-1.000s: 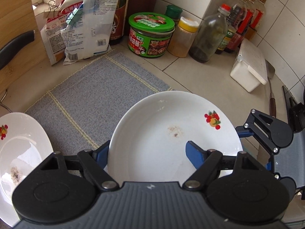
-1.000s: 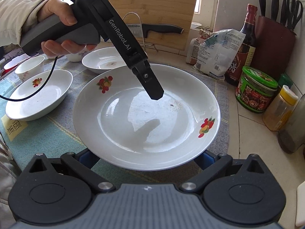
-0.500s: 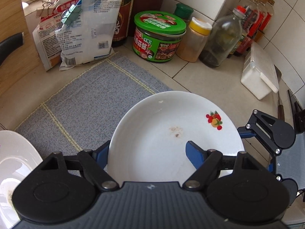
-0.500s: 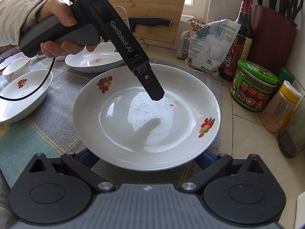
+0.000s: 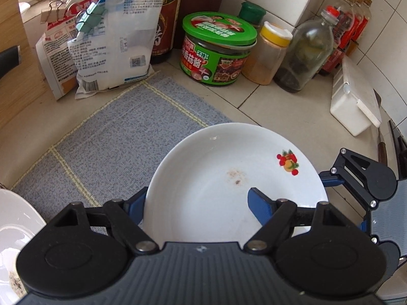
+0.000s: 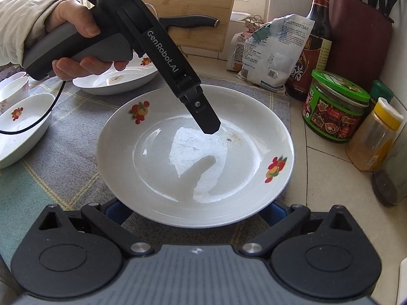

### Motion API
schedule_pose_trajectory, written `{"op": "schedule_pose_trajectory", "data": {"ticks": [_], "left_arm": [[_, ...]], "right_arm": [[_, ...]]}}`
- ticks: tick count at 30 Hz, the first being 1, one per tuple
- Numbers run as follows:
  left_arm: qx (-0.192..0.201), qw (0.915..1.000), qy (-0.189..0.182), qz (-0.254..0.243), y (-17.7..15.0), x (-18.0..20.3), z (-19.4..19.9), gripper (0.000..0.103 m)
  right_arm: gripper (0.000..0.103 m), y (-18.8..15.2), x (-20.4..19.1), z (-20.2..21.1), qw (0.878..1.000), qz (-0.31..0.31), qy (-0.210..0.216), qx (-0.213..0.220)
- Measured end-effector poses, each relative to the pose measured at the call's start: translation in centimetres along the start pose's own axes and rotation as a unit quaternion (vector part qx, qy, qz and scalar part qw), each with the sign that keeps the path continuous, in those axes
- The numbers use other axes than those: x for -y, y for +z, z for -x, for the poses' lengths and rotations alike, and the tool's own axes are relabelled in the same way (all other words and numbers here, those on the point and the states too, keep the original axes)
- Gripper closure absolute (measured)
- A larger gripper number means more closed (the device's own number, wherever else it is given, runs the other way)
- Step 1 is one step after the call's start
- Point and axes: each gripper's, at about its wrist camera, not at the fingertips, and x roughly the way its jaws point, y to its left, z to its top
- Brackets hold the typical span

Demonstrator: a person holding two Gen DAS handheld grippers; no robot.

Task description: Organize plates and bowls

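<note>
a grey woven mat covers a tiled kitchen counter, with jars, bottles and bags along the wall. the white fruit-print plate sits between both tongs. the left gripper clamps its rim, one finger inside the dish, one beneath. the right gripper reaches under the near rim; its grip cannot be told. a hand holds the left handle, angled steeply down.
</note>
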Motion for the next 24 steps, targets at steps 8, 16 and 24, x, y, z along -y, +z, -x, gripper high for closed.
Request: {"op": "schedule_pose_trajectory", "data": {"ticks": [8,16,24], "left_arm": [[0.003,1.0000,0.006,0.000,0.19,-0.26,-0.53,0.022],[0.007,1.0000,0.006,0.002,0.42,-0.64,-0.88,0.022],[0.015,0.9999,0.007,0.002,0.18,-0.66,-0.86,0.018]], "right_arm": [[0.000,0.14,0.47,-0.72,1.000,-0.002,-0.001,-0.002],[0.000,0.12,0.55,-0.90,1.000,-0.004,-0.003,0.001],[0.000,-0.01,0.40,-0.93,1.000,-0.003,-0.006,0.003]]}}
